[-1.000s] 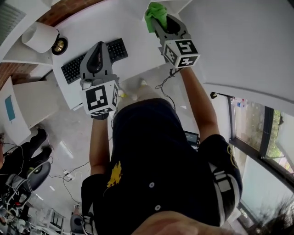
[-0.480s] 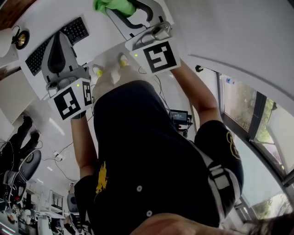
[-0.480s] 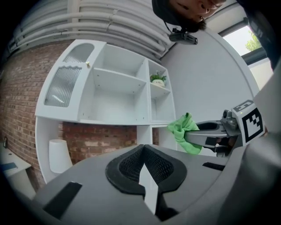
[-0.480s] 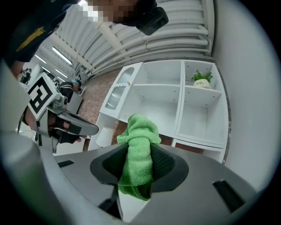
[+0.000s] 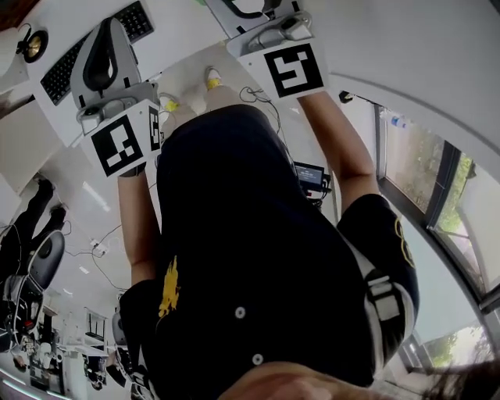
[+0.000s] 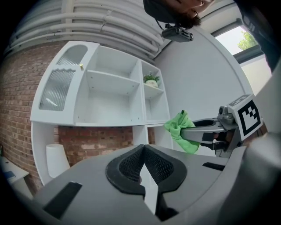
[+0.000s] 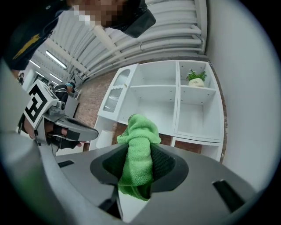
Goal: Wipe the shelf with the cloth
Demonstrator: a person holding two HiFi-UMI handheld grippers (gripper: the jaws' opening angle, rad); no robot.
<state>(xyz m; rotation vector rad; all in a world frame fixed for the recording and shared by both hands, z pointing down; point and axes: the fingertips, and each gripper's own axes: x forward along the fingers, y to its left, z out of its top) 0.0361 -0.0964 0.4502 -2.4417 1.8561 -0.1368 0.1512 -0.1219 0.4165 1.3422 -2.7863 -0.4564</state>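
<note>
A green cloth (image 7: 139,151) is pinched in my right gripper (image 7: 137,169), bunched up between the jaws and sticking out past the tips. The white shelf unit (image 7: 175,101) stands ahead of it on a brick wall, its compartments bare except for a small potted plant (image 7: 196,79) at the upper right. In the left gripper view the cloth (image 6: 180,129) hangs in front of the shelf unit (image 6: 109,90). My left gripper (image 6: 143,153) is shut with nothing in it, to the left of the right one. In the head view the right gripper's tips run off the top edge.
A keyboard (image 5: 134,22) lies on the white desk (image 5: 183,47) below the shelves. A white cylinder (image 6: 55,160) stands at the desk's left. A grey wall and a window (image 5: 437,195) are to the right. The person's body fills the head view's middle.
Both grippers have risen toward the shelf. The cloth has left the top of the head view, and the desk has slid upward in it.
</note>
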